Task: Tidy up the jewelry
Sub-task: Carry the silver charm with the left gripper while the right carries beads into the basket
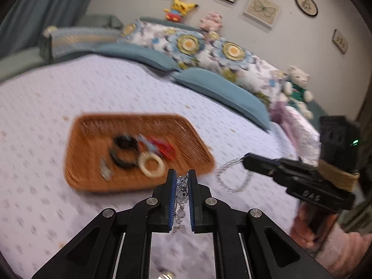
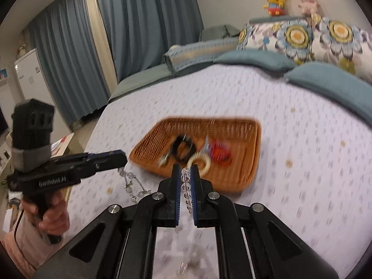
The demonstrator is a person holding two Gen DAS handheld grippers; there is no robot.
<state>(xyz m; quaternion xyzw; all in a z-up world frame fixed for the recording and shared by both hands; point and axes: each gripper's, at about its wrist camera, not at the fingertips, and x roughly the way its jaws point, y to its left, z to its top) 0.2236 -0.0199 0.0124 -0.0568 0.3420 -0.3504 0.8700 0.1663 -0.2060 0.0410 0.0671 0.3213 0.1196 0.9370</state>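
Right view only: curtains [image 2: 130,23], and "GenRobot.AI" on the left gripper [image 2: 121,160], clamped on a crystal chain [image 2: 130,183]. Left view: right gripper [image 1: 247,160] pinches a bead strand [image 1: 232,181] over the bed [image 1: 69,88]. Basket [image 1: 190,137] holds black rings [image 1: 123,151], cream ring [image 1: 152,164], red piece [image 1: 165,148].

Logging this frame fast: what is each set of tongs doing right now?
Left tongs: closed on the silver charm chain.
Right tongs: closed on the clear bead bracelet.
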